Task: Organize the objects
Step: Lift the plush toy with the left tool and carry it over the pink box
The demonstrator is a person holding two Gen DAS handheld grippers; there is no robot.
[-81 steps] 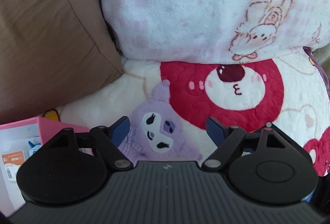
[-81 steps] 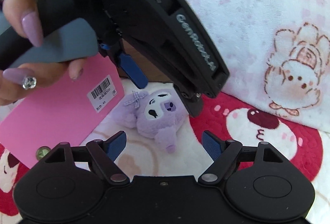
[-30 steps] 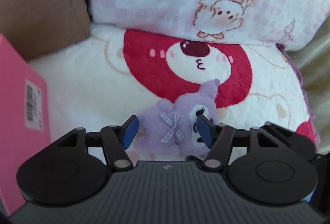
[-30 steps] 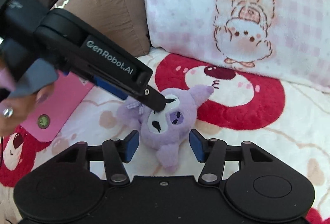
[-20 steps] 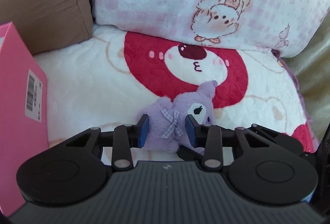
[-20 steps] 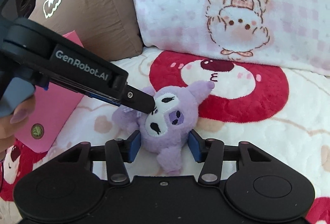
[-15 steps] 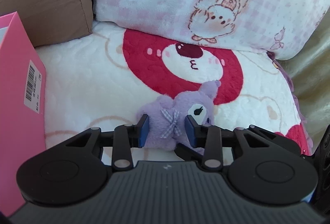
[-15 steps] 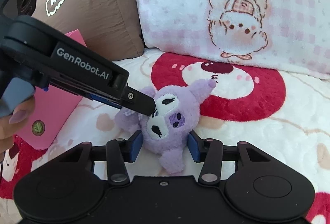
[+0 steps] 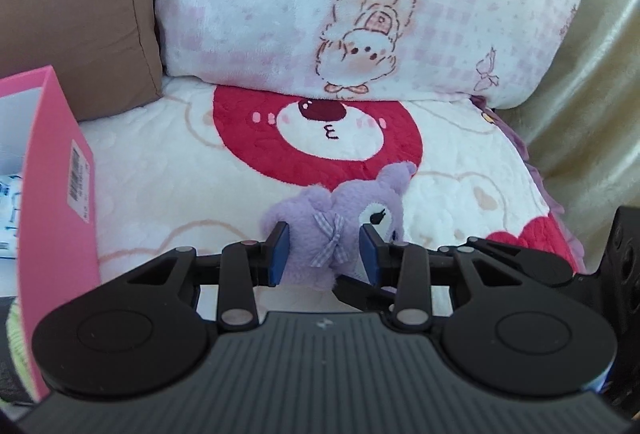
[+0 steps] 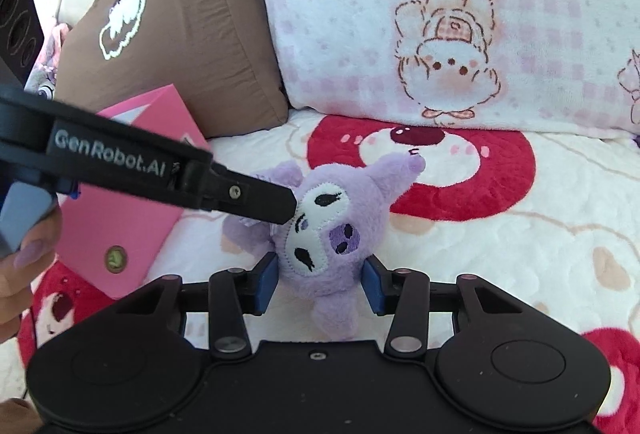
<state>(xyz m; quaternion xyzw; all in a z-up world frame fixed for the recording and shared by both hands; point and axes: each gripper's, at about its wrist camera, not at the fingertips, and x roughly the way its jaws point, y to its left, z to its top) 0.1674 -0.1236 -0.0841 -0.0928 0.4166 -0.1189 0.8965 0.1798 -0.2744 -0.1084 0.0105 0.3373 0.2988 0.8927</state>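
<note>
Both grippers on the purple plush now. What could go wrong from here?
1. Left gripper and right gripper, its jaws just closing, both pinch the purple plush; diverging pulls may stretch or drop it.
2. Soft fur may slip.
3. The pink box sits close on the left; a swing might knock it.

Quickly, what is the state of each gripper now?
Left gripper: closed on the purple plush toy, at its body.
Right gripper: jaws just closing, pads pressing the same toy's head.
</note>
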